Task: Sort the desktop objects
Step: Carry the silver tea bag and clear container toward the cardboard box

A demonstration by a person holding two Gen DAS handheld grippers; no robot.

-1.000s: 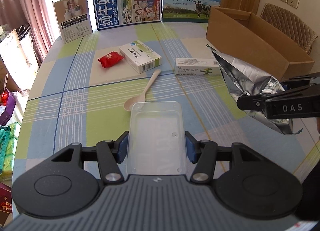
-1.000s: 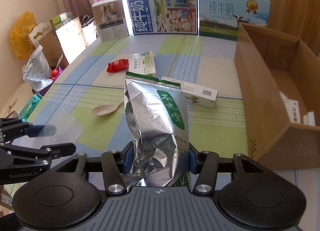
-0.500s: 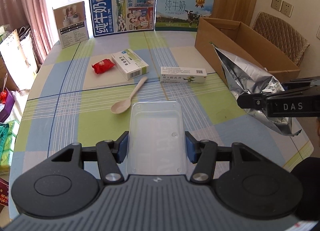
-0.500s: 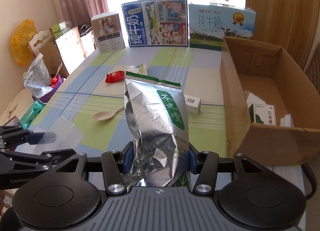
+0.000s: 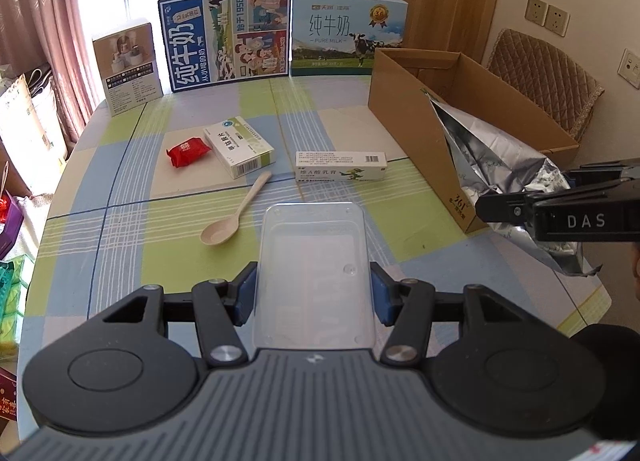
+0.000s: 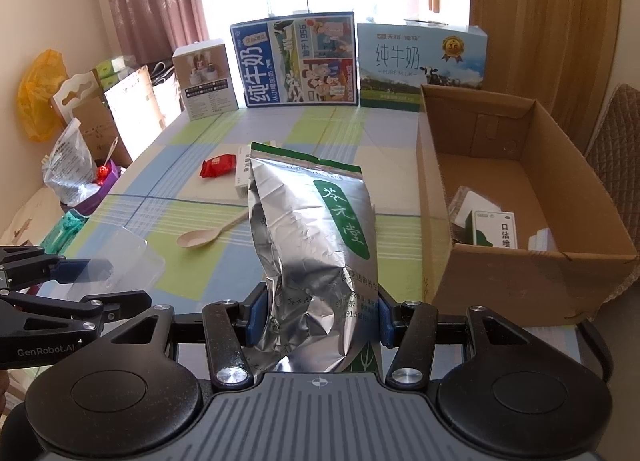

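Sunlit from a window at twelve o'clock, the table [image 5: 132, 221] wears a smooth cloth checked in blue, green and cream. Held above its near edge, the left tool [image 5: 313, 293] is clamped by its blue pads on a clear, rigid plastic tray [image 5: 314, 261], a shallow rectangle with rounded corners, jaws partly apart to its width. At three o'clock from it, the right tool [image 6: 316, 319] is clamped on the lower end of a crinkled silver foil bag [image 6: 312, 237] with a green label, standing upright in the grip. Beyond the tray on the cloth lie a pale, matte spoon [image 5: 236, 213] at eleven o'clock, a long white carton [image 5: 341, 167] at twelve, a squat white-and-green box [image 5: 239, 147] and a glossy red packet [image 5: 188, 151]. An open cardboard box [image 6: 440, 197] at two o'clock holds small cartons [image 6: 494, 229]. Three printed boxes [image 5: 228, 37] stand upright along the far edge.
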